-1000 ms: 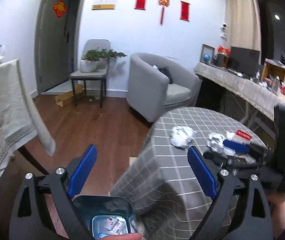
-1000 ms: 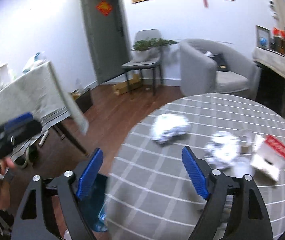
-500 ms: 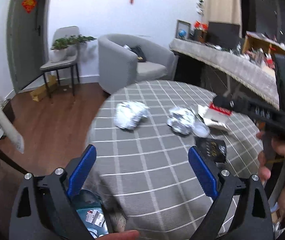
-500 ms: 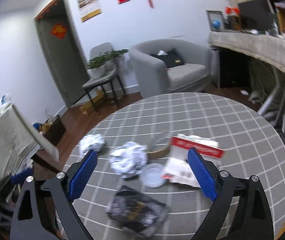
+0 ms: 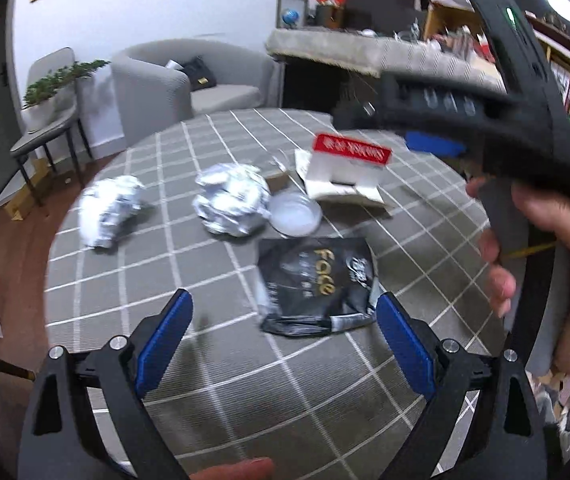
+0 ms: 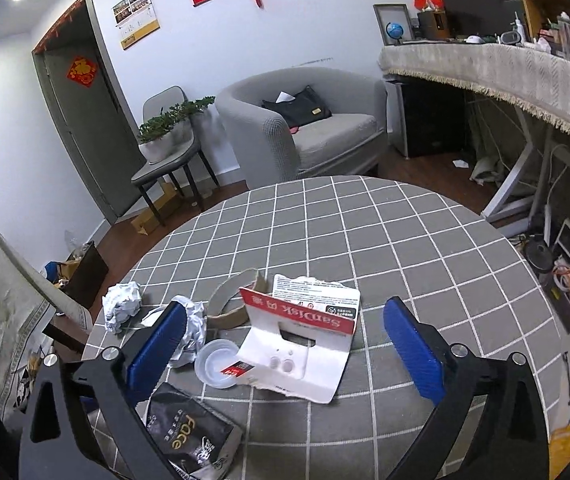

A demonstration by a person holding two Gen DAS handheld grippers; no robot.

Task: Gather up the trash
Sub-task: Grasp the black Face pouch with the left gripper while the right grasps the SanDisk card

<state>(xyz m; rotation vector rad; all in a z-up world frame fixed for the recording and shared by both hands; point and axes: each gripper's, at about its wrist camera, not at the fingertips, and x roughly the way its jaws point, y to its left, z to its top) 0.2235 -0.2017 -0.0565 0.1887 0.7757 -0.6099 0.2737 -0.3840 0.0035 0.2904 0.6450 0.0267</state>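
Trash lies on the round grey checked table [image 5: 221,392]: two crumpled foil balls [image 5: 109,210] [image 5: 233,198], a clear plastic lid [image 5: 295,214], a torn red-and-white SanDisk card package [image 5: 347,172] and a black "Face" pouch [image 5: 317,284]. My left gripper [image 5: 285,344] is open and empty, just short of the pouch. My right gripper [image 6: 285,350] is open and empty over the SanDisk package [image 6: 305,344], with the lid [image 6: 217,364], a cardboard ring [image 6: 233,304], the pouch [image 6: 189,440] and the foil balls [image 6: 123,306] to its left.
A grey armchair [image 6: 305,128], a chair with a potted plant [image 6: 169,140] and a long cluttered draped desk [image 6: 505,68] stand beyond the table. Another draped table [image 6: 1,304] is at the left. The right gripper's body and hand [image 5: 525,168] fill the left view's right side.
Both grippers swung from the floor side over the table. The trash bin dropped out of the left view. The pouch now lies just ahead of the left gripper, the SanDisk package under the right.
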